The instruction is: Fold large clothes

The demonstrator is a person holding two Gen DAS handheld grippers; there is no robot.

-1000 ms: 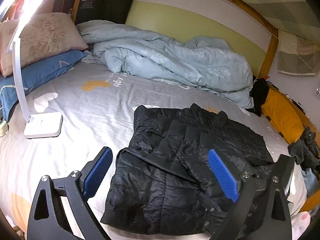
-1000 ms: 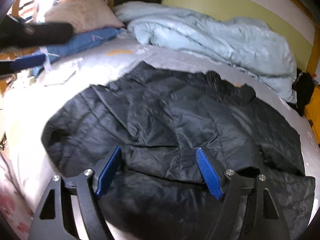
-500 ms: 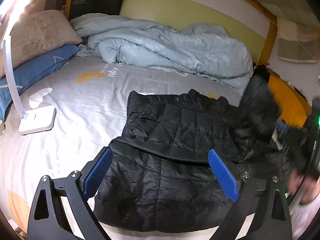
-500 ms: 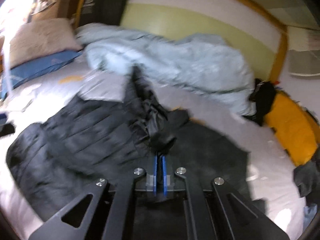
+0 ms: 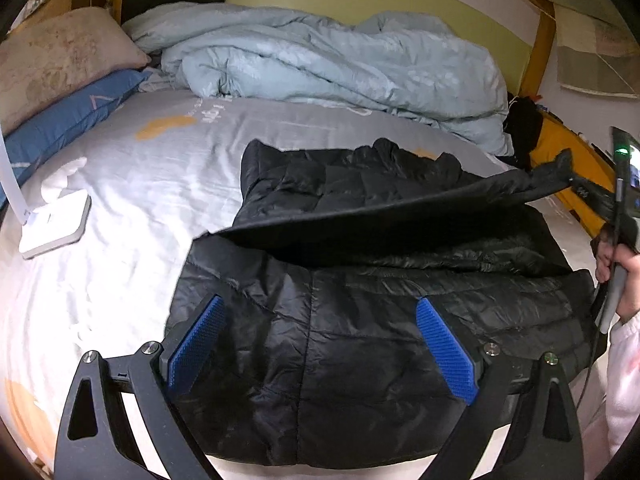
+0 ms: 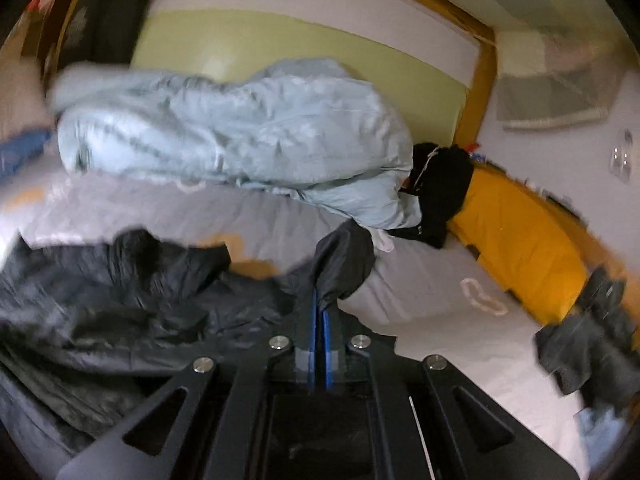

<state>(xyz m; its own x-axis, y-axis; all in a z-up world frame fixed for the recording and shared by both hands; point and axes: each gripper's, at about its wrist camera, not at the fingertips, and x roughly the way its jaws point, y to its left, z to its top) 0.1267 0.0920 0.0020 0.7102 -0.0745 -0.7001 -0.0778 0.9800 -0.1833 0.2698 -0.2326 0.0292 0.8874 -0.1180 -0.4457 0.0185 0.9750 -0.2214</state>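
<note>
A black quilted puffer jacket lies on the grey bed sheet. My left gripper hovers open just above the jacket's near hem, its blue pads wide apart with nothing pinched. One sleeve is stretched taut up and to the right, across the jacket's body. My right gripper is shut on that sleeve's cuff, which bunches out past the blue pads. In the left wrist view the right gripper shows at the right edge, held by a person's hand.
A crumpled light-blue duvet fills the back of the bed. Blue and beige pillows lie at the left, beside a white lamp base. A yellow cushion and dark clothes line the right side.
My right gripper closed on the sleeve and carried it up and across to the right, pulling it straight. The left gripper sank closer to the jacket's hem, still open.
</note>
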